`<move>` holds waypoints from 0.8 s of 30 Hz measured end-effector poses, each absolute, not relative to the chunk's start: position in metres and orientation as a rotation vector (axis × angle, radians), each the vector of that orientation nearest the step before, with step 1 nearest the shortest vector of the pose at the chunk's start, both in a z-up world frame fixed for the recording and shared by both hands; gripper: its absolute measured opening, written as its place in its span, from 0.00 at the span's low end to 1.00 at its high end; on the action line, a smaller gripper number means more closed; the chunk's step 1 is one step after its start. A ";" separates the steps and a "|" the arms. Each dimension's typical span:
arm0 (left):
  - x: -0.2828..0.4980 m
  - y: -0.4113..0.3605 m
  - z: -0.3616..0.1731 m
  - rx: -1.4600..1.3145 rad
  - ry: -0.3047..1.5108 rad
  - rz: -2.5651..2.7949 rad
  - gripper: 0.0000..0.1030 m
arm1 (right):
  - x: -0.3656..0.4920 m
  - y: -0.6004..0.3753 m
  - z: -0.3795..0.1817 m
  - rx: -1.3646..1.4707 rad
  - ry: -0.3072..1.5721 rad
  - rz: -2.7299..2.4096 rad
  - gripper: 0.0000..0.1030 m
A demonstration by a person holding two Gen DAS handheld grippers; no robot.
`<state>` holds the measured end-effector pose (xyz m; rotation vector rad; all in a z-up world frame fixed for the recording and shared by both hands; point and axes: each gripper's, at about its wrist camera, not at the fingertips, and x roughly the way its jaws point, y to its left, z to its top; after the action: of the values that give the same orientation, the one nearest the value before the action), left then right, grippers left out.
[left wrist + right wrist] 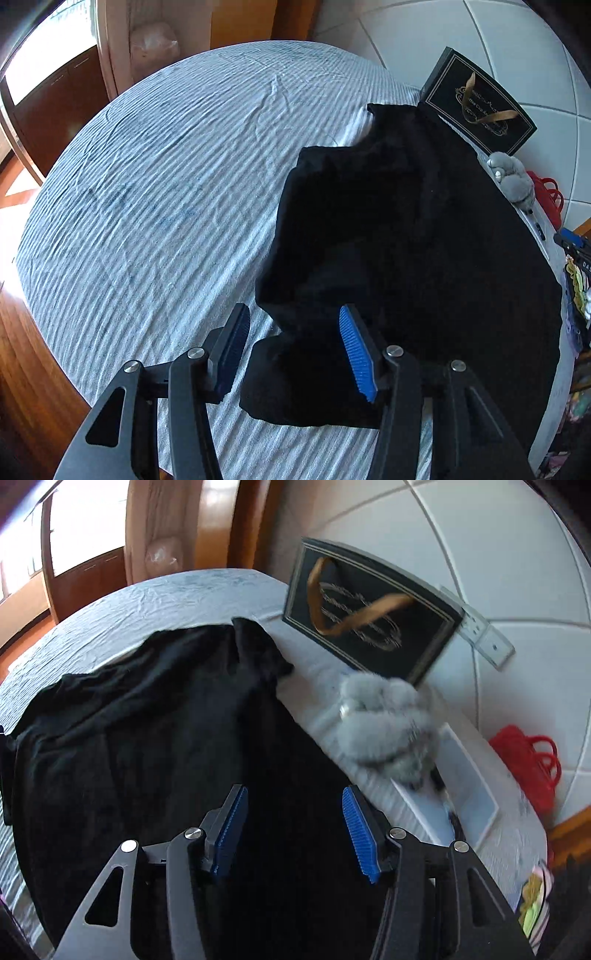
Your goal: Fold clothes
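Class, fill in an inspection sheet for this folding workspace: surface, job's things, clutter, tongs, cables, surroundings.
Surface: striped blue-white sheet, wrinkled.
Job's things: black garment, lying rumpled on the sheet.
Clutter: black gift bag against the wall; grey furry item; red bag; white tray.
Tongs: left tongs open over the garment's edge; right tongs open above the garment, gripping nothing.
Cables: nothing seen.
Surroundings: white tiled wall, wooden floor, curtain.

Black soft-fabric garment [413, 236] lies spread on the blue-and-white striped bed cover [147, 206], creased, one narrow corner pointing toward the far wall, a lower flap bunched at the near edge.
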<state>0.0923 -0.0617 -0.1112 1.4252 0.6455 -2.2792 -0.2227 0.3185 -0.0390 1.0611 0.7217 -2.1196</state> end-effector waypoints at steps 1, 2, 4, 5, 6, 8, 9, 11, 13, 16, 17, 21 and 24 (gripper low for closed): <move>0.093 -0.058 -0.114 1.442 0.646 -2.284 0.50 | -0.218 0.351 -0.046 1.134 0.676 -2.158 0.51; 0.094 -0.055 -0.118 1.463 0.640 -2.284 0.50 | -0.212 0.383 -0.054 1.201 0.623 -2.194 0.52; 0.096 -0.050 -0.124 1.502 0.602 -2.265 0.50 | -0.197 0.441 -0.069 1.311 0.525 -2.232 0.52; 0.097 -0.048 -0.126 1.519 0.587 -2.259 0.50 | -0.189 0.465 -0.075 1.349 0.493 -2.251 0.53; 0.097 -0.046 -0.129 1.536 0.577 -2.263 0.50 | -0.179 0.487 -0.079 1.382 0.465 -2.271 0.53; 0.097 -0.043 -0.132 1.569 0.539 -2.267 0.50 | -0.156 0.526 -0.084 1.439 0.391 -2.322 0.55; 0.096 -0.042 -0.133 1.584 0.524 -2.271 0.50 | -0.144 0.543 -0.084 1.464 0.346 -2.345 0.56; 0.094 -0.041 -0.133 1.613 0.512 -2.298 0.50 | -0.117 0.574 -0.084 1.511 0.237 -2.371 0.65; 0.090 -0.038 -0.132 1.650 0.466 -2.335 0.50 | -0.087 0.598 -0.085 1.543 0.155 -2.396 0.67; 0.087 -0.036 -0.133 1.703 0.396 -2.400 0.50 | -0.042 0.612 -0.091 1.586 0.058 -2.449 0.67; 0.087 -0.036 -0.132 1.719 0.380 -2.423 0.50 | -0.028 0.614 -0.092 1.597 0.013 -2.464 0.67; 0.092 -0.035 -0.132 1.772 0.314 -2.517 0.52 | 0.027 0.603 -0.097 1.579 -0.132 -2.494 0.67; 0.096 -0.033 -0.133 1.808 0.258 -2.579 0.62 | 0.060 0.586 -0.101 1.579 -0.128 -2.512 0.69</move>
<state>0.0958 -0.0331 -0.1334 1.8084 0.2575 -2.5792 0.0601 0.5862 -0.1013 1.5786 -0.1280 -2.5119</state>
